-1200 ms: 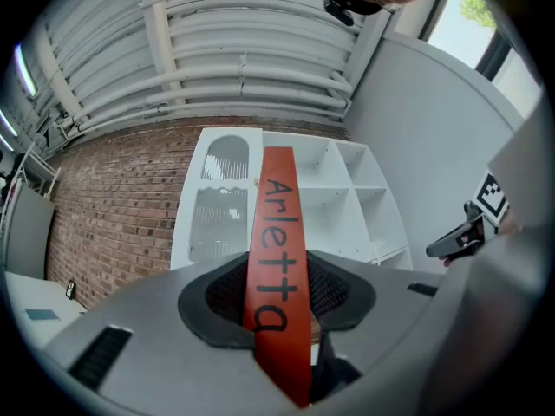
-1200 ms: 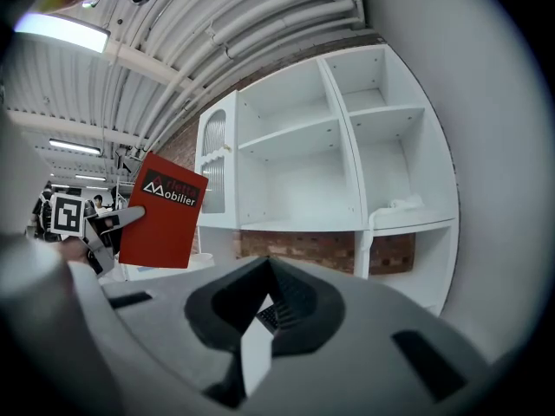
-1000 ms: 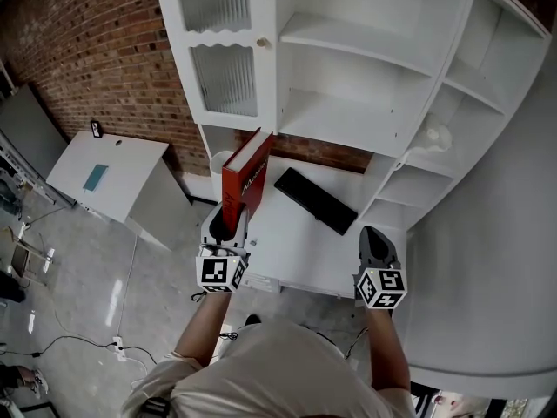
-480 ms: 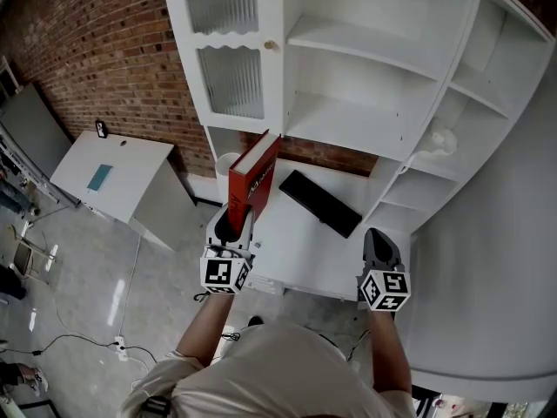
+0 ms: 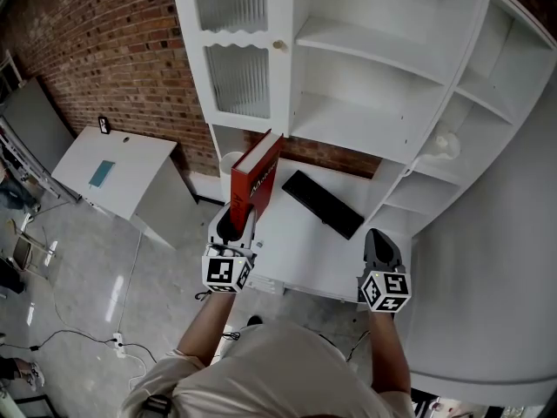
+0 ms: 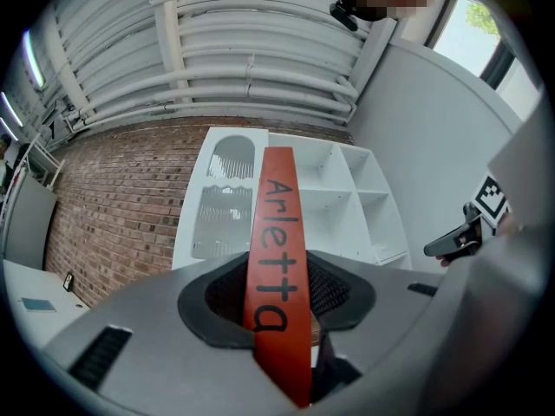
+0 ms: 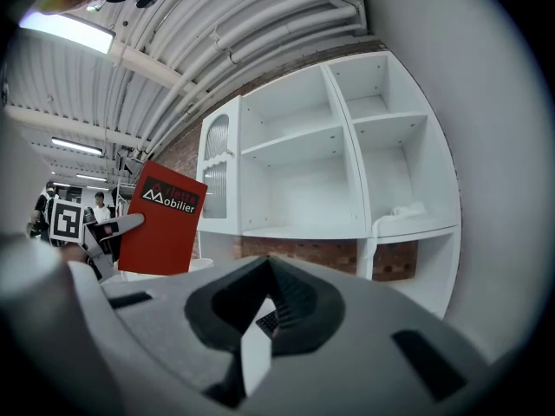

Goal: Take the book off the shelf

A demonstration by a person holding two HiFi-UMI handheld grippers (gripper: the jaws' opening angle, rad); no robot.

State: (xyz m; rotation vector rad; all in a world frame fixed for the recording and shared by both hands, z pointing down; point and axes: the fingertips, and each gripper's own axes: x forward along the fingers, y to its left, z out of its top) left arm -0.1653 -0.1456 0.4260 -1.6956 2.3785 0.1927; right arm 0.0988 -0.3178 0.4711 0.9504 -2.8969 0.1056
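Head view: the left gripper (image 5: 233, 232) holds the red hardcover book (image 5: 254, 179) upright, clear of the white wooden shelf unit (image 5: 348, 77). A flat black rectangular keyboard (image 5: 322, 203) lies on the unit's white counter (image 5: 296, 251). The right gripper (image 5: 376, 244) hovers at the counter's right edge.

Left gripper view: the jaws are clamped on the book's spine (image 6: 279, 258).

Right gripper view: the jaws are drawn together, with nothing between them.
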